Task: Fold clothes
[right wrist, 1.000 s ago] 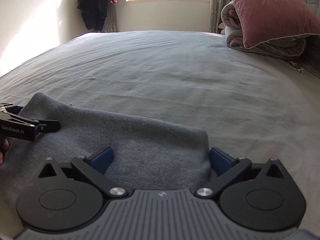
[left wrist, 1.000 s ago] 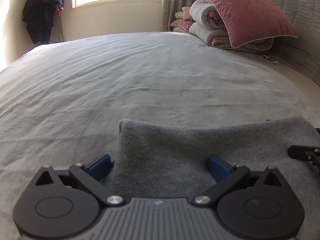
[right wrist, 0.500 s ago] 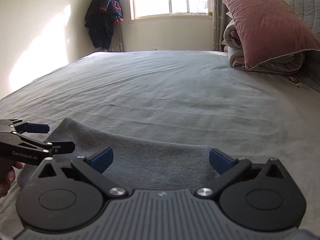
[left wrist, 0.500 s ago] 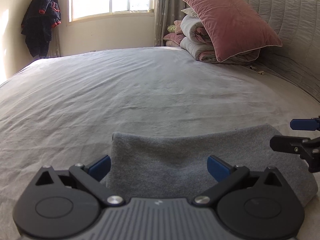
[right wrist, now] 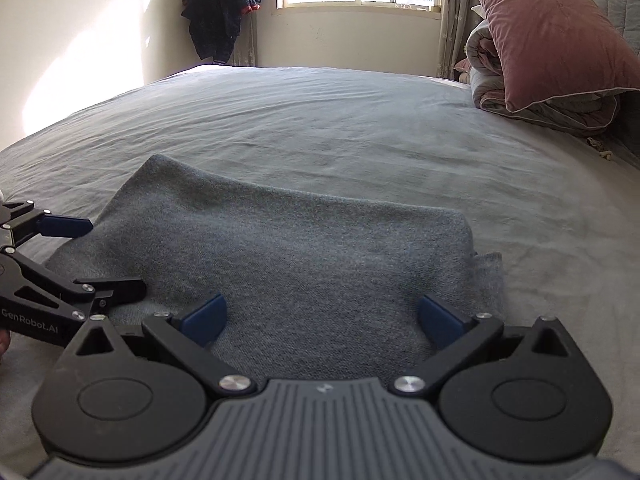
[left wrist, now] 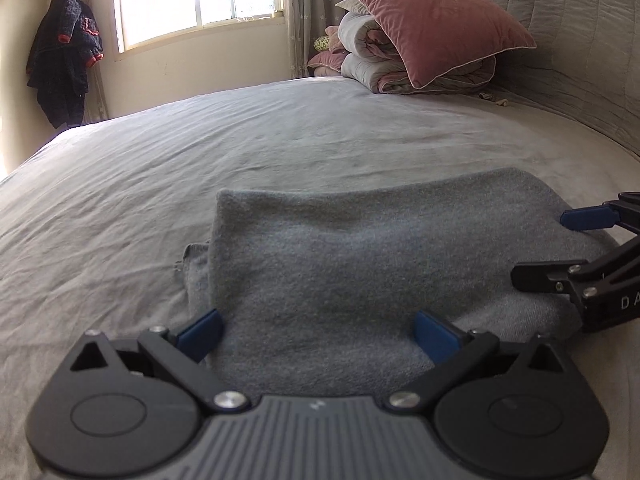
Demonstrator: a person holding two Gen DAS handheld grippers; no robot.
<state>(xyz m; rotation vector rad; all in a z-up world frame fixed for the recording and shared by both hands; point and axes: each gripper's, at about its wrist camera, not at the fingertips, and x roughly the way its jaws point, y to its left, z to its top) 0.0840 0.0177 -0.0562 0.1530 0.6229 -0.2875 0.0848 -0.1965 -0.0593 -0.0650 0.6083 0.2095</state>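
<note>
Now both claws, left claw (left wrist: 318, 330) and right claw (right wrist: 322, 318), gape over the folded grey garment (left wrist: 360, 264).

Fuzzy matt knit garment (left wrist: 360, 264)

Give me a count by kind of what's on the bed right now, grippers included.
Grippers: 2, left gripper and right gripper, both open
Folded grey garment: 1
Pink pillow: 1
Rolled quilt under the pillow: 1
Total: 5
</note>
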